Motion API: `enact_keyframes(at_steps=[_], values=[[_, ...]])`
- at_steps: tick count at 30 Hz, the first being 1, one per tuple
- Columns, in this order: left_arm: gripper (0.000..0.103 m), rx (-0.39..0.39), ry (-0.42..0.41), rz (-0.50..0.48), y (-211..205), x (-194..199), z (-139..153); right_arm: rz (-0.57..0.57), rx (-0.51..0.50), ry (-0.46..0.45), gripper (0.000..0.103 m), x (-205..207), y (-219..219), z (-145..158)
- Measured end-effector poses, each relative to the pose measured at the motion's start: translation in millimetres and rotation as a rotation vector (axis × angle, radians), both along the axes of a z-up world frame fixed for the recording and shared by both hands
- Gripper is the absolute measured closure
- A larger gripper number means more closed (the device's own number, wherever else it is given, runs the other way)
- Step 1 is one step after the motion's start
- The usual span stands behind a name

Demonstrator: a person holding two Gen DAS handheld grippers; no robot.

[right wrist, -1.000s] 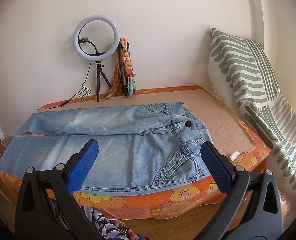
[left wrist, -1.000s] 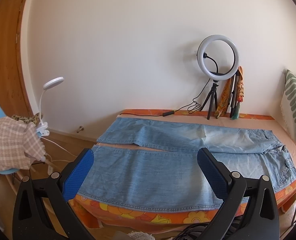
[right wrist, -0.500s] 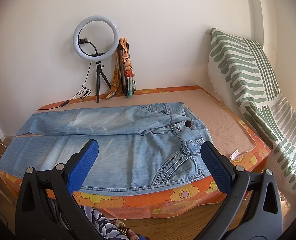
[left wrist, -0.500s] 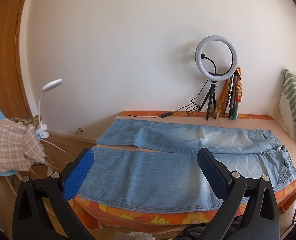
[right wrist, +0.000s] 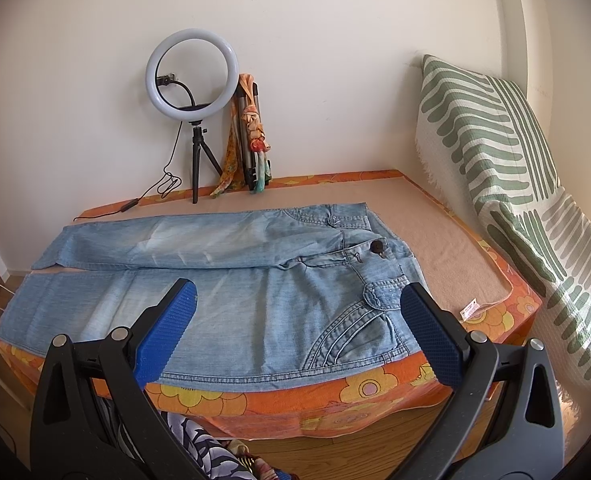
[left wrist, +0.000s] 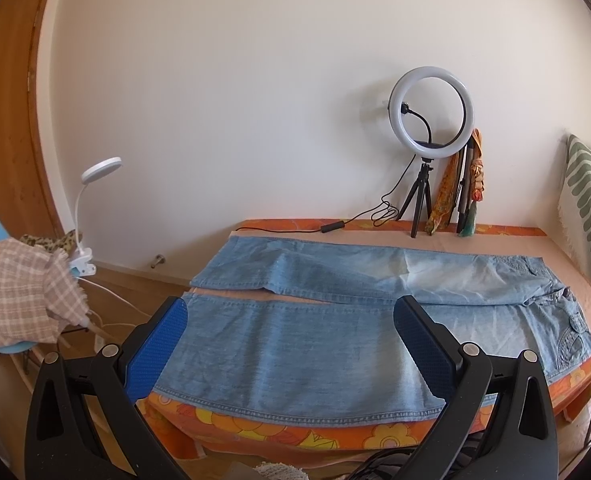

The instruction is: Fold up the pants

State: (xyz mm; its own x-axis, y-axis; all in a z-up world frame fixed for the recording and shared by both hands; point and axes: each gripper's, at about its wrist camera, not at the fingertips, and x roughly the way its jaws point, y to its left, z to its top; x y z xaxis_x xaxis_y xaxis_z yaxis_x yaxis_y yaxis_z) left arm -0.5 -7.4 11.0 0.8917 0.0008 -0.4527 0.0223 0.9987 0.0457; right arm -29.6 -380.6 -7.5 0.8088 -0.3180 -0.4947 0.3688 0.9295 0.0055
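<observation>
Jeans (left wrist: 295, 344): spread flat on the bed (right wrist: 447, 248), legs apart; no fold made yet.
Left gripper (left wrist: 291, 332): your jaws wide, empty.
Right gripper (right wrist: 295, 312): same, clear of denim.

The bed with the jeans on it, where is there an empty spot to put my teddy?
Best spot: the bare blanket between the jeans waistband and the striped cushion. A thin strip also runs behind the jeans along the wall, but the ring light and scarves crowd its middle.
</observation>
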Motion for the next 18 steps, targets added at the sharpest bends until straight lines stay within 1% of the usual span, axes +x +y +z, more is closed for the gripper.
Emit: enact_keyframes(at_steps=[5,6,11,18], values=[[0.0,0.006,0.003,-0.001,-0.6,2.1,-2.8,0.004,-0.001,0.001,0.0,1.2,2.1,0.9],[0.0,0.007,0.004,-0.001,-0.6,3.0,-3.0,0.005,-0.001,0.001,0.0,0.9,0.6,-6.0],[0.0,0.018,0.0,-0.002,-2.1,2.8,-3.5,0.016,0.004,-0.001,0.0,5.0,0.7,-8.5],[0.0,0.043,-0.007,0.006,0.8,-0.5,-4.2,0.062,-0.006,-0.007,0.0,12.6,5.8,-3.4]])
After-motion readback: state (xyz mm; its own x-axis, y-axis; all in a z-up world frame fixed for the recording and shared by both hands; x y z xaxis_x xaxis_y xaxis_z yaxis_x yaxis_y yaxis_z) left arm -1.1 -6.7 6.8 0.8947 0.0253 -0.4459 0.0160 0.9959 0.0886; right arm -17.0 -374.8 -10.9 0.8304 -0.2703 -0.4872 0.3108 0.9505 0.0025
